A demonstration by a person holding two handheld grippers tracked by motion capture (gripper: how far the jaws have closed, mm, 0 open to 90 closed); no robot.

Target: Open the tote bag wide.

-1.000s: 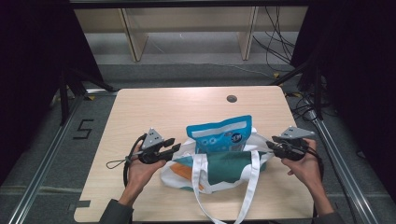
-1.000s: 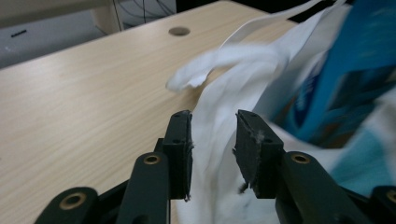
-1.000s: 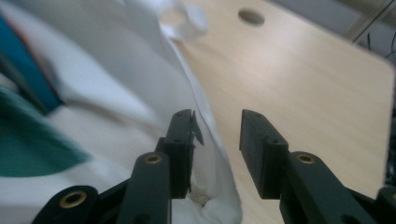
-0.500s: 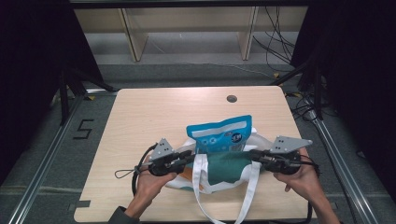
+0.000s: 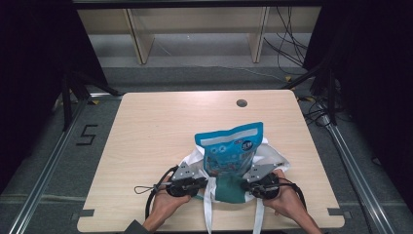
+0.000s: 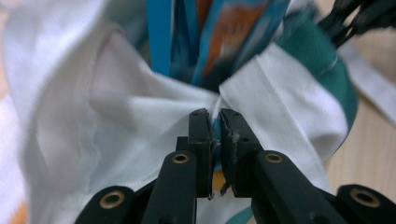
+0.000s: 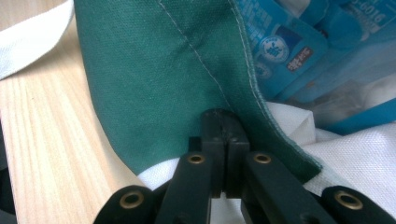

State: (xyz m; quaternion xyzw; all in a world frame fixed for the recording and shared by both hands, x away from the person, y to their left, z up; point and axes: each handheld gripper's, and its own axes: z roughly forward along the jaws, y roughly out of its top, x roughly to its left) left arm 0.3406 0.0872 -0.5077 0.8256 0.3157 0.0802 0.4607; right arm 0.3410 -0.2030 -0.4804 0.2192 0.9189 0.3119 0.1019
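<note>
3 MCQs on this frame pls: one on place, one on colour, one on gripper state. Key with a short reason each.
1. Where does the blue snack pouch sit?
A. in the mouth of the tote bag
B. by the table's hole
C. on the floor

2. What colour is the bag's panel near the right gripper?
A. red
B. green
C. yellow

3. How is the left gripper?
A. wide open above the bag
B. lying on the table
C. shut on the bag's cloth

Key: A, the blue snack pouch rises out of the tote bag; B, green cloth meets the right gripper; C, the left gripper pinches white fabric.
</note>
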